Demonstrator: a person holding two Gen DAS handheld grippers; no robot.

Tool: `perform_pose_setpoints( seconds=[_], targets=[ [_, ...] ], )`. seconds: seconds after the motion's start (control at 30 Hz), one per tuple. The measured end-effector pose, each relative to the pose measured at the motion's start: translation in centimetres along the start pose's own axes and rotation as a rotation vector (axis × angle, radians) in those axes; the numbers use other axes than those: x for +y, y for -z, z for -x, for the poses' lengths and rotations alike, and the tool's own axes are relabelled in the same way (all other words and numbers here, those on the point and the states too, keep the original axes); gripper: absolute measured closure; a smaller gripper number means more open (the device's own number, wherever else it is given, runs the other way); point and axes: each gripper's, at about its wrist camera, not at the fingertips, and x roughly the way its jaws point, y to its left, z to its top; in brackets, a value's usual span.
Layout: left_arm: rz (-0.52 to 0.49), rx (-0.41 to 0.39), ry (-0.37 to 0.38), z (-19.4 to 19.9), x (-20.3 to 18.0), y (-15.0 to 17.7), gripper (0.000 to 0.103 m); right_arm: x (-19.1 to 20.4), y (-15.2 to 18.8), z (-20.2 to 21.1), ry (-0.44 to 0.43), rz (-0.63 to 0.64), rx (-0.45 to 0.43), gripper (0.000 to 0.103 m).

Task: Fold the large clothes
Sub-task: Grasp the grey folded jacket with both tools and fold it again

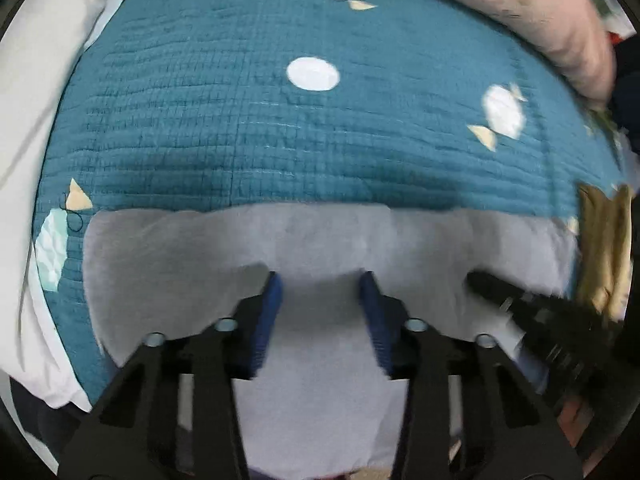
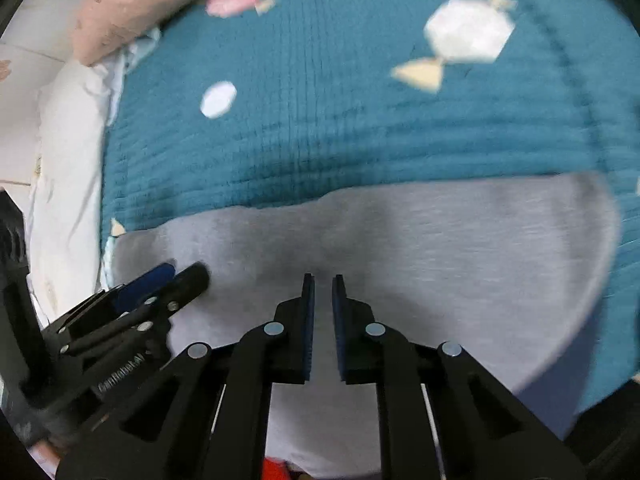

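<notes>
One grey garment (image 1: 320, 236): left claw (image 1: 320, 282) half-wide, right claw (image 2: 323, 278) tight on it; lettering (image 2: 120, 376) blurred.

Both wrist views close, steep down; share grey garment (image 1: 320, 240).

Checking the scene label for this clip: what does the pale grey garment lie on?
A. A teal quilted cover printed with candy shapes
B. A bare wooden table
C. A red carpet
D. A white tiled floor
A: in both wrist views the grey garment is spread flat on the teal quilted cover, whose candy print shows above the garment's far edge; the same cover fills the left wrist view.
</notes>
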Motion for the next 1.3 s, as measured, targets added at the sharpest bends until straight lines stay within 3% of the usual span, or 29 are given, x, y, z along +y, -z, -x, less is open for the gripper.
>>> perform_pose_setpoints(
  seconds=[0.07,0.1,0.13,0.2,0.23,0.33,0.43,0.5,0.6,0.67,0.77,0.87,0.97,1.07,1.13,1.17,1.23,1.3],
  targets=[
    [0.015,0.016,-0.051,-0.3,1.5,0.5,0.066,-1.3,0.1,1.3,0.056,0.005,-0.033,0.094],
    [0.032,0.027,-0.032,-1.0,2.3,0.5,0.063,-2.4,-0.1,0.9,0.116,-0.012,-0.030,0.098],
    [0.073,0.046,0.040,-2.3,3.8,0.4,0.062,-3.5,-0.3,-0.3,0.149,-0.020,-0.015,0.100],
    [0.164,0.056,0.146,-2.5,5.8,0.3,0.063,-5.9,-0.3,-2.3,0.077,-0.054,0.000,0.103],
    [0.194,0.066,0.146,-1.7,6.3,0.3,0.063,-6.7,-0.1,-1.5,0.035,-0.094,-0.002,0.103],
    [0.143,-0.022,0.000,1.3,7.7,1.4,0.067,-7.1,0.7,1.3,0.136,-0.054,-0.032,0.103],
    [0.235,0.030,0.023,-0.9,10.8,2.6,0.071,-9.2,1.5,1.1,0.125,-0.056,-0.035,0.103],
    [0.239,0.003,0.068,-2.3,11.9,3.2,0.073,-9.8,1.6,-0.9,0.117,-0.072,-0.031,0.103],
    [0.239,0.017,0.009,-0.3,11.0,3.7,0.076,-8.1,1.9,0.0,0.185,-0.070,-0.047,0.103],
    [0.208,0.005,0.034,1.0,10.0,4.3,0.076,-6.7,2.6,1.2,0.194,-0.057,-0.051,0.097],
    [0.153,-0.043,0.099,3.1,7.7,5.6,0.076,-3.2,4.8,3.1,0.071,0.032,-0.092,0.097],
    [0.086,-0.035,0.176,3.7,4.2,6.8,0.076,0.1,7.0,2.0,-0.032,0.082,-0.034,0.097],
    [0.019,-0.007,0.192,2.9,1.2,7.8,0.075,3.0,8.6,-0.2,-0.051,0.149,0.002,0.097],
    [0.011,0.094,0.242,-0.2,0.3,9.6,0.075,2.9,9.0,-2.5,-0.084,0.118,0.072,0.097],
    [0.020,0.140,0.243,-2.4,1.0,10.7,0.077,1.8,9.9,-3.9,-0.041,0.117,0.115,0.102],
    [0.020,0.125,0.256,-2.9,1.5,11.2,0.083,1.0,10.4,-4.5,-0.010,0.121,0.121,0.103],
    [0.036,0.121,0.293,-2.6,2.5,11.7,0.087,-1.6,10.6,-4.7,-0.073,0.086,0.137,0.103],
    [0.053,0.127,0.303,-2.1,3.9,12.0,0.091,-4.1,10.8,-3.7,-0.076,0.064,0.132,0.103]
  ],
)
